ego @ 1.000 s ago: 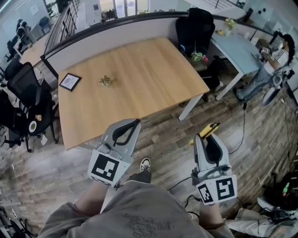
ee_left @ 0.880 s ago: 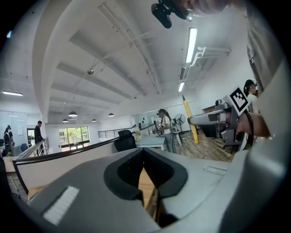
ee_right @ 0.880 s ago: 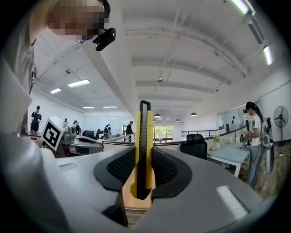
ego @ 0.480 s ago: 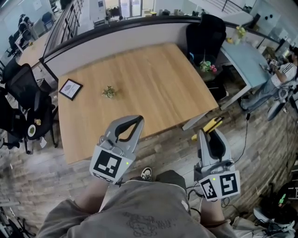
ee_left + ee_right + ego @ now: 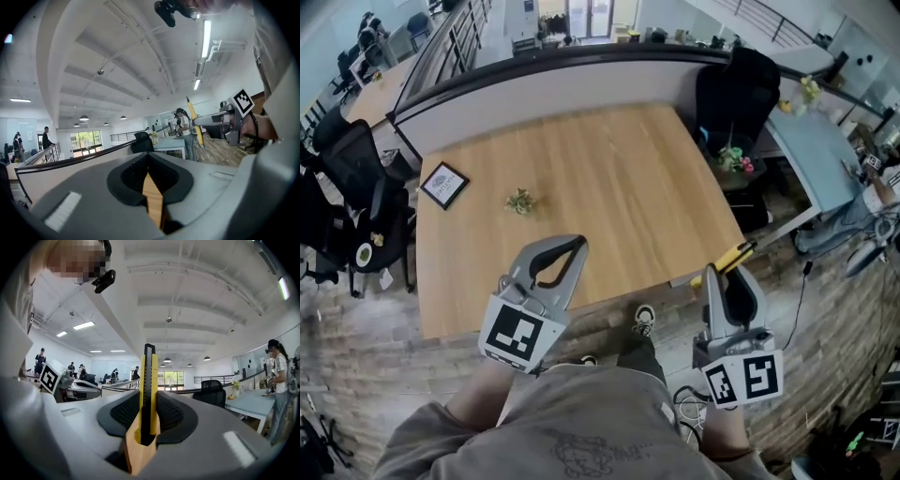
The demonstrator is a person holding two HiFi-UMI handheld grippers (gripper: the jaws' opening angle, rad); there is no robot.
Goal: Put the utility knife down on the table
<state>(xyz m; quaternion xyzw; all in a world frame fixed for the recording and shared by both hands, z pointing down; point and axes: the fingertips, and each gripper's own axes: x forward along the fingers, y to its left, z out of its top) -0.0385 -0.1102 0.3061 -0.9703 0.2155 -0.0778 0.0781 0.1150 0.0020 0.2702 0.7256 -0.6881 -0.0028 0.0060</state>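
Knife: a yellow utility knife (image 5: 731, 255) is pinched between the jaws of the right hand-held gripper (image 5: 729, 274), and most of its length sticks out past the tips.
Knife's long axis: it runs along the jaws, pointing away from the person and slightly right.
Where it hangs: in the air by the near right corner of the wooden worktop (image 5: 609, 169), seemingly over the floor (image 5: 825, 309) and not yet over the wood.
Way to go: the bare wood lies ahead and to the left of the knife, so I'd expect a forward, leftward reach and then a drop.
Left hand-held gripper (image 5: 575, 246): pressed together at the tips with nothing between them, hovering at the worktop's near edge.
Nearer hand: the right one already has the knife, so the left has no part to play.
Clutter: a small plant (image 5: 520, 200) and a picture frame (image 5: 443, 184) sit far left, well apart from the corner.
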